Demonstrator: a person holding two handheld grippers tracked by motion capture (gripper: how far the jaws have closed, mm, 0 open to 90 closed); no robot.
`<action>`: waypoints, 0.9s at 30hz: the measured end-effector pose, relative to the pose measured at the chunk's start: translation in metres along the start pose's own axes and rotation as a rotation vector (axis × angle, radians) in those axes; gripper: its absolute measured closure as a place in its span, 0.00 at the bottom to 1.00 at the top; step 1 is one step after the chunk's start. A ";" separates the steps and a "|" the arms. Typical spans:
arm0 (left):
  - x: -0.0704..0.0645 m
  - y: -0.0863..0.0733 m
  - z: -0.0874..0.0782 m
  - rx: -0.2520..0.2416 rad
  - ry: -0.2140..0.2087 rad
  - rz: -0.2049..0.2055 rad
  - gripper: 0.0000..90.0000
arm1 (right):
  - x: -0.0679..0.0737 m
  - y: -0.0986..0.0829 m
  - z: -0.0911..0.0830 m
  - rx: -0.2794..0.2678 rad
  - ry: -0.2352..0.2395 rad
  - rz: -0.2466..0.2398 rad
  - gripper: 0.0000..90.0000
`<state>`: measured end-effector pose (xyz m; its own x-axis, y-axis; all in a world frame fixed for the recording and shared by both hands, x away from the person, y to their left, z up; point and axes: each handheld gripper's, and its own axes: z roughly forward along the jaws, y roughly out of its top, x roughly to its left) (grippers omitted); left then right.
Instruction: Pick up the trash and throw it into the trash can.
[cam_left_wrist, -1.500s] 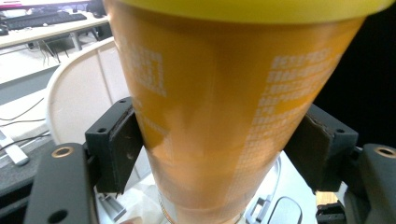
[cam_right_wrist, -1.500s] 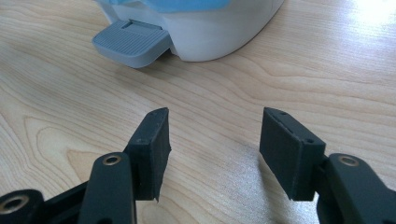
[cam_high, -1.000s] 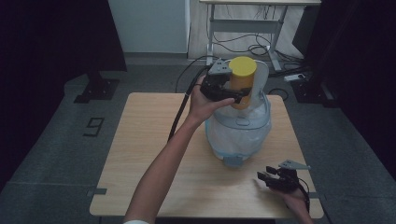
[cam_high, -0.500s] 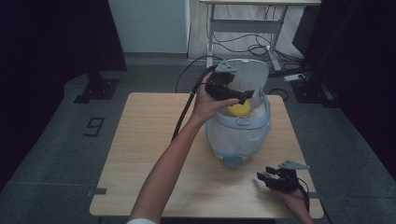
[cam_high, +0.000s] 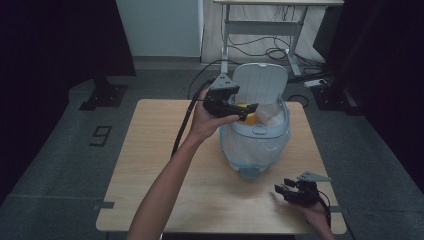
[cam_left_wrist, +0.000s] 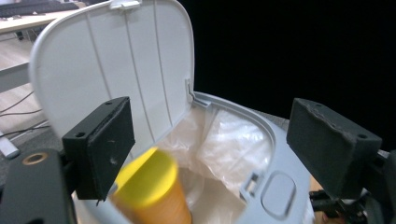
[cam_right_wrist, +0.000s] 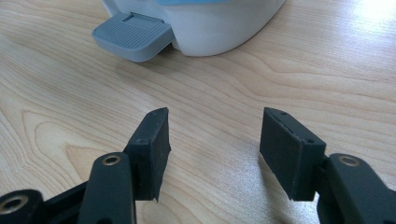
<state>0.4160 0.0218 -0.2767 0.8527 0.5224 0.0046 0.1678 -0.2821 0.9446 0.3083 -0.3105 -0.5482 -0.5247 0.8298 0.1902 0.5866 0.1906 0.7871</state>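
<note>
Hovering over the open bin (cam_high: 257, 145), left gripper (cam_high: 246, 110) fingers spread, yellow cup (cam_left_wrist: 152, 189) loose between them; right gripper (cam_high: 283, 191) fingers parted, empty, above the worktop (cam_high: 150, 165).

We look down on the desk (cam_high: 150, 200) from above; both tool views sit close to the bin (cam_high: 257, 145), seen overhead too.

The yellow cup (cam_left_wrist: 152, 189) is motion-blurred and cut off by the left gripper view's bottom edge; the bin (cam_right_wrist: 205, 28) is cropped above its base in the right gripper view
</note>
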 end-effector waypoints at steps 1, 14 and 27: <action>-0.001 -0.002 -0.004 -0.003 0.002 0.002 0.17 | 0.000 0.000 0.000 0.000 0.000 -0.001 0.47; -0.011 -0.051 -0.046 0.000 0.036 -0.001 0.19 | -0.001 0.000 -0.001 -0.003 -0.002 0.001 0.46; -0.009 -0.107 -0.075 0.004 0.061 -0.051 0.20 | -0.002 0.000 -0.001 0.000 -0.009 0.001 0.45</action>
<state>0.3531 0.1080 -0.3531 0.8111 0.5845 -0.0231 0.2120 -0.2570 0.9429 0.3083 -0.3125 -0.5481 -0.5185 0.8347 0.1855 0.5870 0.1898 0.7870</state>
